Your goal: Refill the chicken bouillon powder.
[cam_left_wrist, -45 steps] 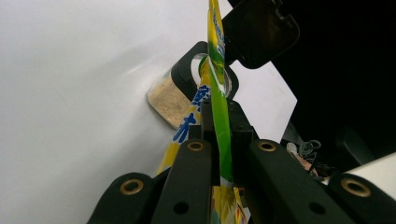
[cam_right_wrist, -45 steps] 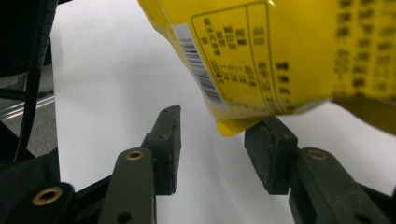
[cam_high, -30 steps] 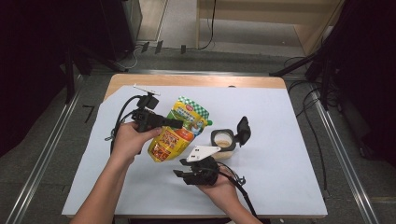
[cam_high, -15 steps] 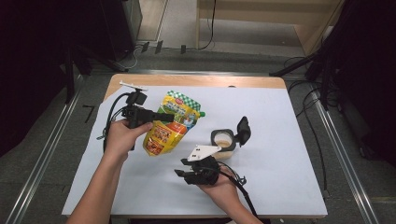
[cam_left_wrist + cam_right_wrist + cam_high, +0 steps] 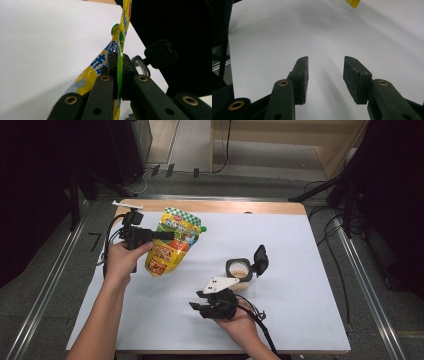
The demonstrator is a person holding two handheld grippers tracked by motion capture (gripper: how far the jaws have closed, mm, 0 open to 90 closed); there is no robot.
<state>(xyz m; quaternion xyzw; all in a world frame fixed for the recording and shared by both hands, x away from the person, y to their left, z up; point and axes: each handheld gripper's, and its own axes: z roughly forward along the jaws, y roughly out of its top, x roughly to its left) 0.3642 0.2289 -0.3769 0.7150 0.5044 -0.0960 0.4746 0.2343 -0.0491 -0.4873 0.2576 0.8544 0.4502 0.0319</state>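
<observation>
The left hand-held gripper [image 5: 167, 235] pinches the yellow pouch [image 5: 171, 247] by its edge, near the far left corner of the bench [image 5: 300, 320]. A small open jar [image 5: 239, 270] stands mid-bench. The right hand-held gripper [image 5: 196, 306], near the front edge, has its jaws spread, holding nothing.

High view above table [image 5: 300, 245], tool views close, sharing it

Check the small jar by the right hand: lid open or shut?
Open. The jar shows its tan contents from above, and its black lid stands flipped up at the right rim.
</observation>
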